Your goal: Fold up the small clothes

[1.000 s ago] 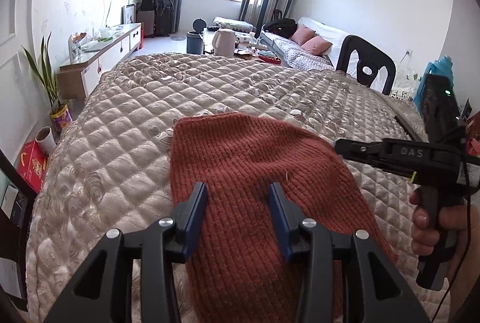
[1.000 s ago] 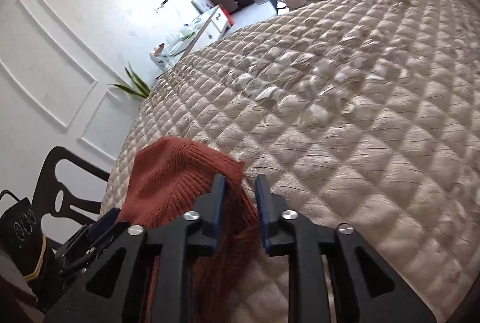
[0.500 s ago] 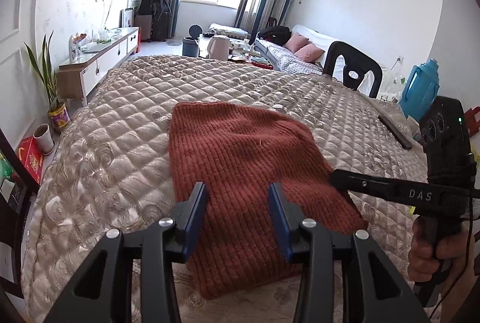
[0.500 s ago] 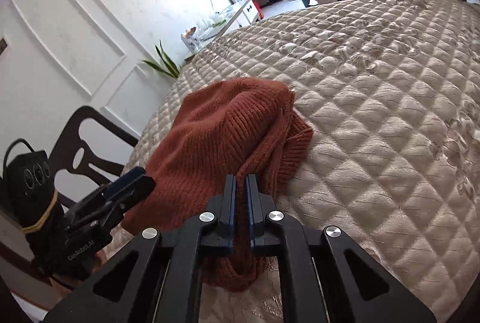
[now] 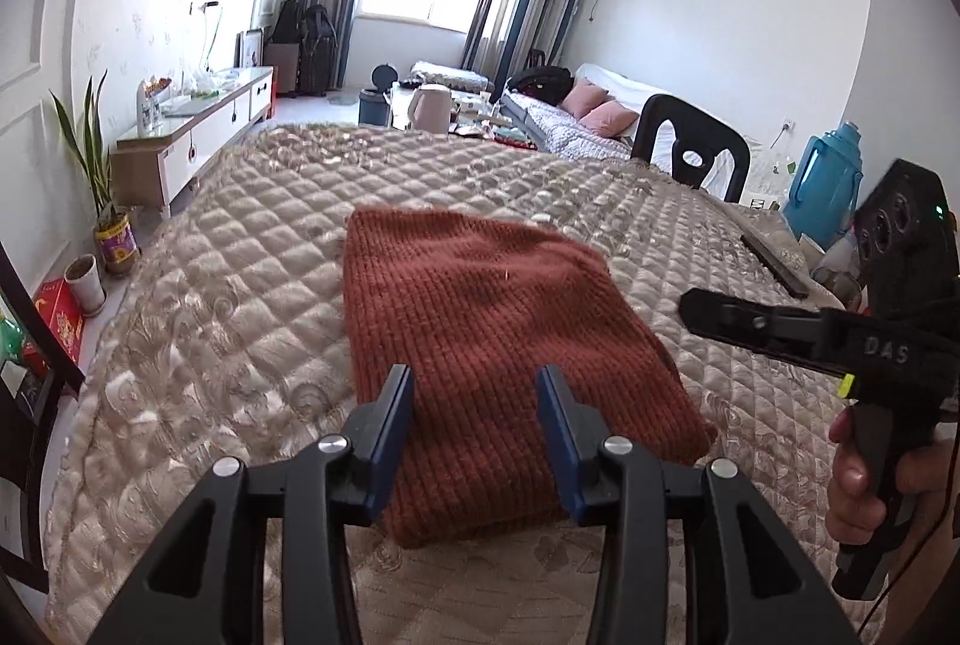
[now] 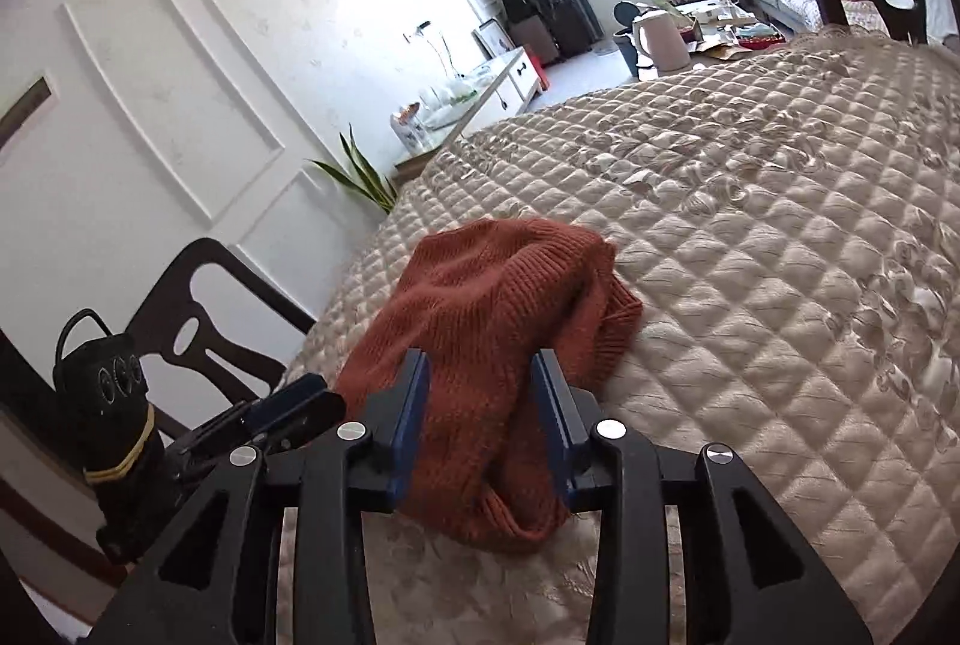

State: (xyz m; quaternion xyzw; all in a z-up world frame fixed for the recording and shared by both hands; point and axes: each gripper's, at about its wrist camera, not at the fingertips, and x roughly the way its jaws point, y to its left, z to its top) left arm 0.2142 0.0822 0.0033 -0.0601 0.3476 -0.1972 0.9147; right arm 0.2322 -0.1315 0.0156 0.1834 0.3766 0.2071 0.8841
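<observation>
A rust-red knitted garment (image 5: 498, 345) lies folded on the quilted beige bedspread (image 5: 240, 273). It also shows in the right wrist view (image 6: 498, 321), with its layers stacked. My left gripper (image 5: 474, 405) is open and empty, held above the garment's near edge. My right gripper (image 6: 480, 393) is open and empty, held just above the garment's near end. The right gripper also shows in the left wrist view (image 5: 696, 309), beside the garment's right edge. The left gripper also shows in the right wrist view (image 6: 300, 405), to the garment's left.
A black chair (image 5: 690, 147) stands at the bed's far right, another (image 6: 198, 321) at its left side. A dark flat object (image 5: 774, 258) lies at the bed's right edge, near a blue jug (image 5: 825, 183). A low cabinet (image 5: 192, 135) and plants (image 5: 96, 183) stand left.
My right gripper was shut on the garment's edge, let it go and opened. Both grippers pulled back toward the near edge. The garment now lies flat and folded.
</observation>
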